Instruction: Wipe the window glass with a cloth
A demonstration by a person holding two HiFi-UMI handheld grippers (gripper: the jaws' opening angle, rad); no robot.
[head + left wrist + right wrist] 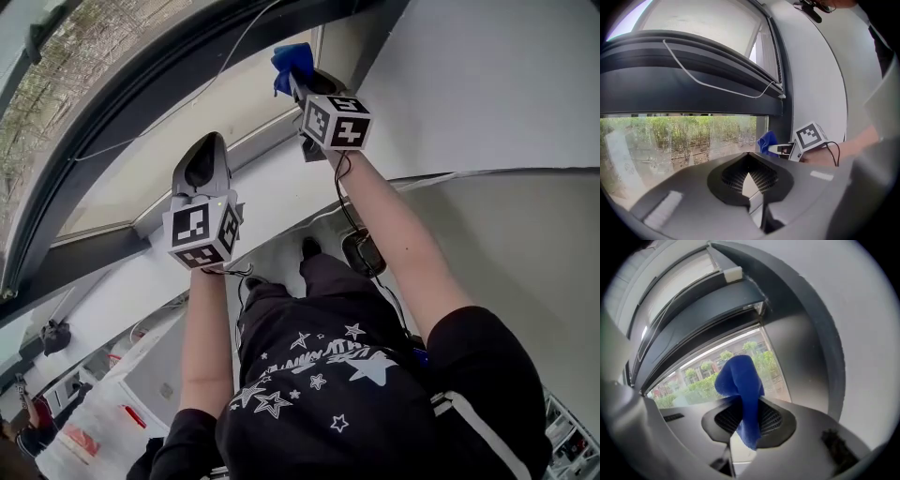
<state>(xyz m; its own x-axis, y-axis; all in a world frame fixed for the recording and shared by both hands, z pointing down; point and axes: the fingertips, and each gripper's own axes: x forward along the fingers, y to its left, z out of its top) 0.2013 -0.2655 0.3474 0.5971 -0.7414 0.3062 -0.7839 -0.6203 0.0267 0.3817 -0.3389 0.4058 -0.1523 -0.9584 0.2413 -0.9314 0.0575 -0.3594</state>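
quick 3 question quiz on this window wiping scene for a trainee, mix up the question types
1. True or false: the left hand-held gripper holds the crumpled blue cloth.
2. The right hand-held gripper is: A) open and empty; B) shut on the cloth; C) shut on a spray bottle.
3. Fill in: in the left gripper view, the cloth shows at the ____ edge of the clear window glass.

Key: 1 false; 2 B; 3 right.
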